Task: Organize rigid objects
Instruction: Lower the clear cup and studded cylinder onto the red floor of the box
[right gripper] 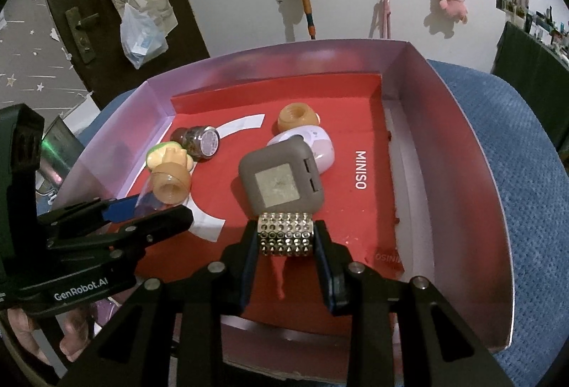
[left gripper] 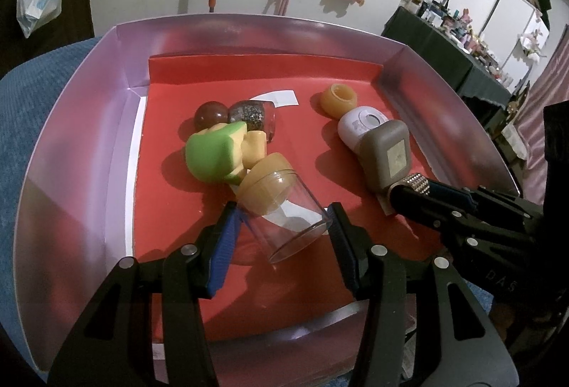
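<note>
A pink-walled box point(left gripper: 71, 138) with a red floor holds the objects. My left gripper point(left gripper: 284, 223) is shut on a clear plastic jar point(left gripper: 295, 227) with an amber cap point(left gripper: 266, 184), which lies tilted on the floor. In the right wrist view the left gripper point(right gripper: 156, 209) shows at the left with the jar's cap point(right gripper: 170, 184). My right gripper point(right gripper: 286, 237) is shut on a silver studded band point(right gripper: 286, 232), which touches the near edge of a grey square device point(right gripper: 281, 184). From the left wrist view the band point(left gripper: 416, 182) sits at the right gripper's point(left gripper: 409, 191) tip.
Also in the box are a white oval device point(right gripper: 313, 145), an amber ring-shaped cup point(right gripper: 297, 117), a spice jar point(right gripper: 199, 141) and a green and yellow toy point(left gripper: 217, 152). The box rests on blue fabric point(right gripper: 515, 138). A hand point(right gripper: 21, 333) shows at lower left.
</note>
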{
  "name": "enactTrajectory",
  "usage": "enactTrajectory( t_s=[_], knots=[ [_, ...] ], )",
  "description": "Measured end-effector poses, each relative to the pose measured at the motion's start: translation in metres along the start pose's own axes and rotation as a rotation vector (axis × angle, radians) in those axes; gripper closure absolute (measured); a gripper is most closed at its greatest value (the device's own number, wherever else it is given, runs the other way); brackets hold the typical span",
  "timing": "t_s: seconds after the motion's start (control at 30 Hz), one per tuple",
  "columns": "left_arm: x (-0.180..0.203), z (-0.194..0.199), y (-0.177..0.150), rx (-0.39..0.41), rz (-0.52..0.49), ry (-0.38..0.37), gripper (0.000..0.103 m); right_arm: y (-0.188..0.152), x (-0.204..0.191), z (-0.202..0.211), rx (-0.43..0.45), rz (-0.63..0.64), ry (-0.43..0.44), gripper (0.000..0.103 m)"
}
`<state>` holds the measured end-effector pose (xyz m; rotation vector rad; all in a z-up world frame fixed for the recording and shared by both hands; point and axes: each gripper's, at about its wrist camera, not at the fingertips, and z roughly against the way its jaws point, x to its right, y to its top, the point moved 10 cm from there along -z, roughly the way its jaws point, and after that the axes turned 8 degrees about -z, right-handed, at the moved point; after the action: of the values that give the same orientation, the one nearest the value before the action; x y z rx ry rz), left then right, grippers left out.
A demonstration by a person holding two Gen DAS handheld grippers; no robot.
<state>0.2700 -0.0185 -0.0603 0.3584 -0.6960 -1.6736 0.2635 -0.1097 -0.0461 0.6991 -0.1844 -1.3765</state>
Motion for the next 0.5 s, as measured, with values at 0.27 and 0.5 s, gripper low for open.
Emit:
enactTrajectory(
  t_s=[0.27, 0.5],
  knots=[
    [0.0, 0.0, 0.0, -0.001, 0.002, -0.001, 0.054, -0.0013, 0.0008, -0.001, -0.009, -0.009, 0.009, 0.069],
    [-0.0016, -0.0006, 0.0004, -0.002, -0.002, 0.009, 0.052, -0.0027, 0.0014, -0.0006, -0.012, -0.01, 0.007, 0.069]
  ],
)
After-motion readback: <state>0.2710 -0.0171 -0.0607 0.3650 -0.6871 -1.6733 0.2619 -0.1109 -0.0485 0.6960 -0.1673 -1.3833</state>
